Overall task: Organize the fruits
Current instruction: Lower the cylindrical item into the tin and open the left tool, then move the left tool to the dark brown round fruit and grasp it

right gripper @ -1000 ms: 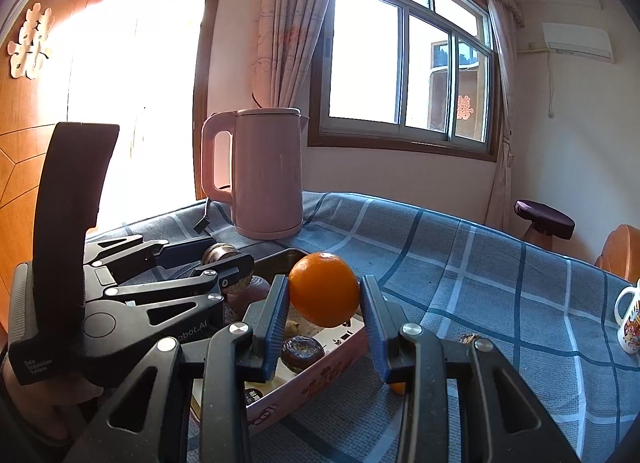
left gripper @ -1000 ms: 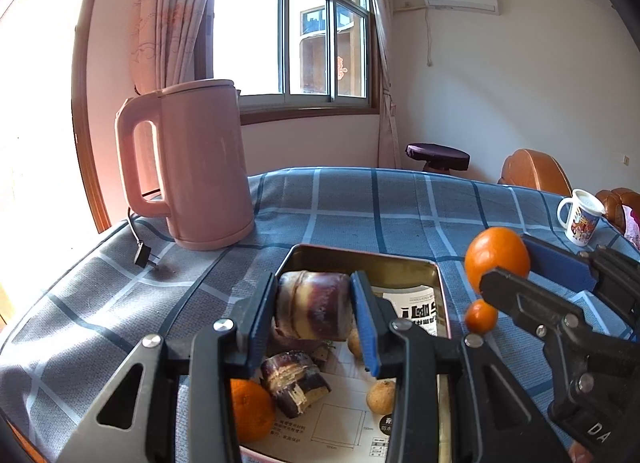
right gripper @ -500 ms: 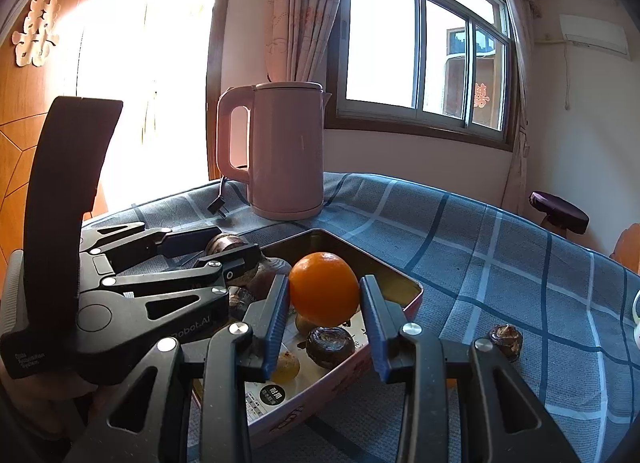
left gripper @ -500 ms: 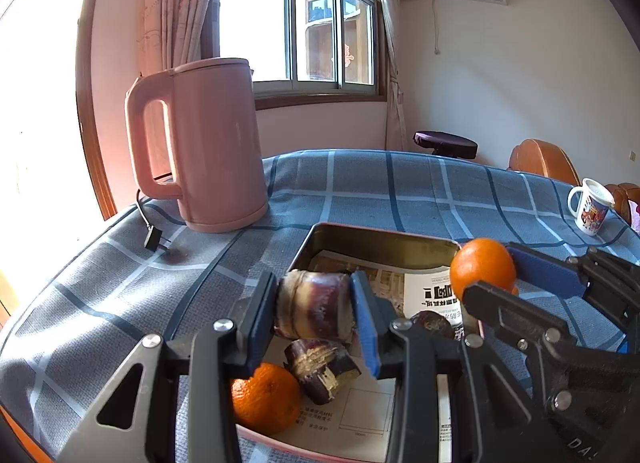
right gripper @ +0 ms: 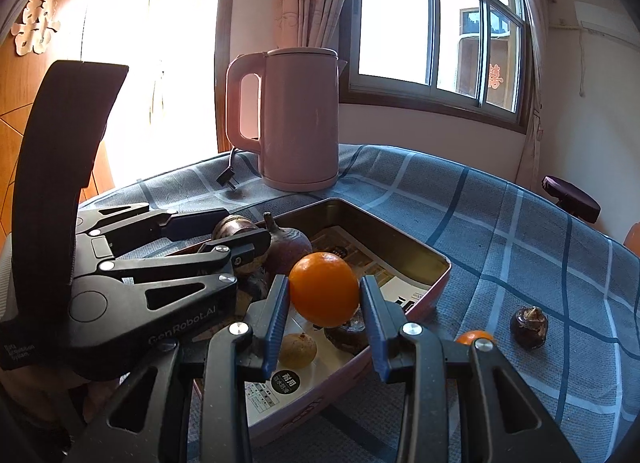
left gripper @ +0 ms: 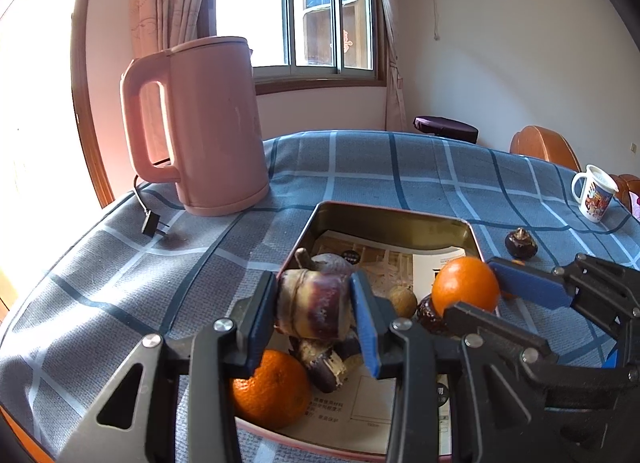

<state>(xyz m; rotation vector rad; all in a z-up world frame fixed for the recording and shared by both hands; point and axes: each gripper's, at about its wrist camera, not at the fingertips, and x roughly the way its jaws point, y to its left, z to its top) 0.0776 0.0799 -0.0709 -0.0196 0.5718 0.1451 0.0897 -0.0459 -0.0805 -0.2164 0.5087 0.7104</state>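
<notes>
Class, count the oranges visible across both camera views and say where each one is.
3: one orange held in the right gripper above the tin, one lying in the tin's near corner, one small orange on the tablecloth. Others may be hidden.

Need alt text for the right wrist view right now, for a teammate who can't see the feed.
The right gripper holds an orange above a metal tray of fruit, with the left gripper beside it gripping a purple sugarcane piece. A pink kettle stands behind, and a water chestnut and small orange lie on the blue plaid cloth.
</notes>
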